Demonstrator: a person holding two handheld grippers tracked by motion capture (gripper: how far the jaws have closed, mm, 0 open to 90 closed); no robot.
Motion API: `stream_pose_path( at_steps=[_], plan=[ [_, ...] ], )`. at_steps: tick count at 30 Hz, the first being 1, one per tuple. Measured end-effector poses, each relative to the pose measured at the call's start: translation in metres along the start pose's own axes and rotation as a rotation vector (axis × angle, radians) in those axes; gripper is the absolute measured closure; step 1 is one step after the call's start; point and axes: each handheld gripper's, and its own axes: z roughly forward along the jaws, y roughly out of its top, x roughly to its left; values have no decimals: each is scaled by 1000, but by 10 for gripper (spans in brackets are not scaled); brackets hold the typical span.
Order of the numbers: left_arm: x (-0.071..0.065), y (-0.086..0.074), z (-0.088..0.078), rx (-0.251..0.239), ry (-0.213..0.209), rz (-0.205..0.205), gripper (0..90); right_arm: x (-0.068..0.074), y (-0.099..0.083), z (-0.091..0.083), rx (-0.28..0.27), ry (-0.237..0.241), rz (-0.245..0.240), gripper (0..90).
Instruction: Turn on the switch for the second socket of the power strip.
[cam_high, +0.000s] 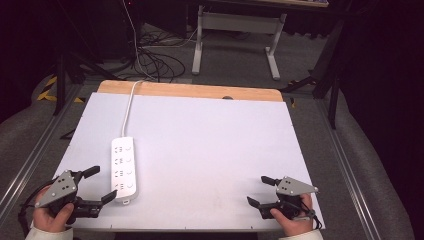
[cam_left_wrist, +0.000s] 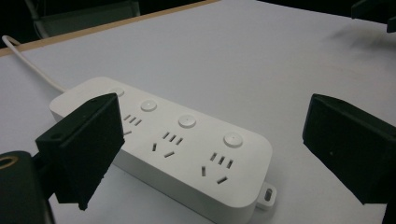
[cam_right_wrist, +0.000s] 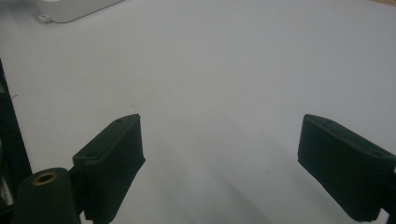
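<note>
White plastic: the power strip lies flat on the pale table sheet, toward the left side, its long axis running away from the person.
Strip face: four socket groups, each with a round button beside it (none has a plug in it).
Cord: a white cable leaves the far end and runs over the wooden table edge.
Left gripper: the left gripper sits at the near left corner, jaws spread wide and empty; one jaw tip is just beside the strip's near end, and I cannot tell if it touches.
Left gripper view: the strip lies between and beyond the two black jaws, its mounting tab nearest.
Right gripper: the right gripper rests low near the right corner, jaws also wide and holding nothing, well apart from the strip.
Step in hand: judged as the approach, with the left gripper lining up on the strip's near end; no grasp is made yet.
Next move: probably easing the left jaws forward to straddle the strip's width, then closing squarely on its sides so the smooth casing does not slip or swivel.
</note>
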Motion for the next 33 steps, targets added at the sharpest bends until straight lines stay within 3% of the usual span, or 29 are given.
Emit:
stream_pose_path(
  at_steps=[4, 9, 11, 26, 33],
  plan=[
    [0, -7, 0, 22, 0, -17, 59, 0, 0, 0, 0, 0, 2, 150],
    [-4, -13, 3, 58, -7, -85, 63, -1, 0, 0, 3, 2, 0, 148],
    [-4, -14, 3, 61, -8, -88, 64, -1, -1, 0, 3, 3, -1, 148],
    [-4, -9, -5, 19, 32, -32, 64, -2, -1, 1, 10, 3, 2, 147],
    [-4, -9, -4, 28, 37, -44, 63, -2, -1, 2, 10, 4, 3, 147]
  ],
)
